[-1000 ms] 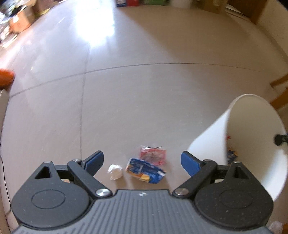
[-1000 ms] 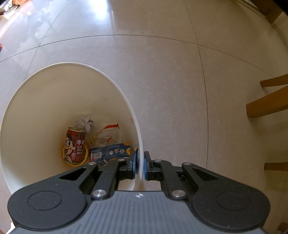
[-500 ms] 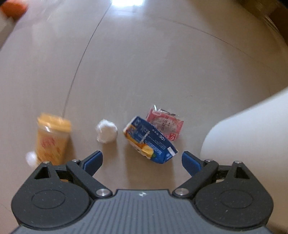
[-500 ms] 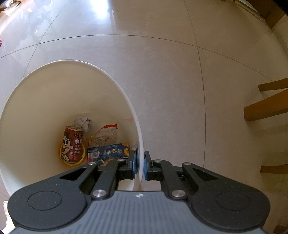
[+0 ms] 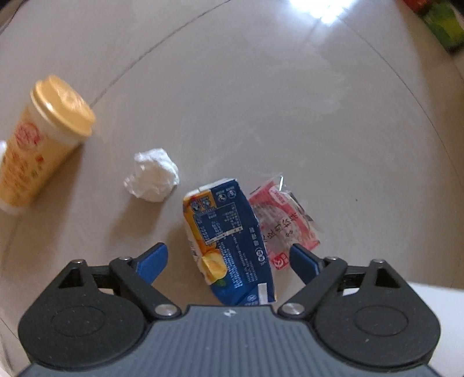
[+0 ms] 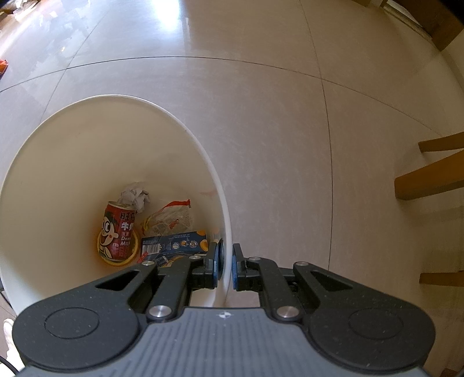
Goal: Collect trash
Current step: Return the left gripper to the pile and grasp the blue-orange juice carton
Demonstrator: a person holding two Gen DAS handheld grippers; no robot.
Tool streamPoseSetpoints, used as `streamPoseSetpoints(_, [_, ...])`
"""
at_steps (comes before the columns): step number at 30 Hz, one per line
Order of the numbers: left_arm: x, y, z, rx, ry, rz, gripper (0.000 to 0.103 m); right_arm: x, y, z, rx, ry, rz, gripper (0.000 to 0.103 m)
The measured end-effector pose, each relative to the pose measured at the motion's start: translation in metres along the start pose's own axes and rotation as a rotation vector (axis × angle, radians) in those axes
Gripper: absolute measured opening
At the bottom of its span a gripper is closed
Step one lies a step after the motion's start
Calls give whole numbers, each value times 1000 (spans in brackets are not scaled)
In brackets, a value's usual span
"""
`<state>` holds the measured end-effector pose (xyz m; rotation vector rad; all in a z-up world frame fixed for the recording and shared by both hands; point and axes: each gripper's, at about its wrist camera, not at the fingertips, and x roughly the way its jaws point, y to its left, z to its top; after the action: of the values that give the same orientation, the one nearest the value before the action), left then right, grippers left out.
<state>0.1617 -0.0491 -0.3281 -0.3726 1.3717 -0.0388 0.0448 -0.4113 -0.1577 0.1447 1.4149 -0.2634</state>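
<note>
My left gripper (image 5: 229, 261) is open, low over the floor, its blue pads on either side of a crushed blue and yellow drink carton (image 5: 229, 240). A red snack wrapper (image 5: 282, 223) lies against the carton's right side. A crumpled white tissue (image 5: 152, 178) sits to the left, and a yellow lidded cup (image 5: 37, 139) stands further left. My right gripper (image 6: 225, 265) is shut on the rim of the white bin (image 6: 203, 156). Inside the bin lie a red milk can (image 6: 117, 230), a blue carton (image 6: 174, 242), a clear wrapper (image 6: 171, 219) and crumpled paper (image 6: 134, 195).
The floor is pale glossy tile (image 5: 261, 101) with grout lines. Wooden chair legs (image 6: 429, 179) stand to the right of the bin. The bin's white side (image 5: 435, 298) shows at the lower right of the left wrist view. Coloured boxes (image 5: 440, 26) sit far off.
My left gripper has dropped toward the floor and turned left, so the carton now lies between its pads and the yellow cup has come into view. The right gripper keeps its hold on the bin rim.
</note>
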Motion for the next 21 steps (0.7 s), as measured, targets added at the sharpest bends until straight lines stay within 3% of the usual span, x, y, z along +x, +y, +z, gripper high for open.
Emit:
streamPoseSetpoints(4, [11, 7, -2, -80, 14, -2, 78, 0, 1, -1, -10, -4, -2, 11])
streamPoseSetpoints(11, [22, 11, -3, -157, 21, -8, 76, 0, 1, -2, -13, -9, -2, 11])
streamPoseSetpoints(14, [24, 8, -3, -151, 23, 0, 61, 0, 2, -2, -15, -10, -3, 11])
streamPoseSetpoints(21, [19, 2, 0, -95, 8, 23, 60, 0, 2, 0, -6, -5, -3, 11])
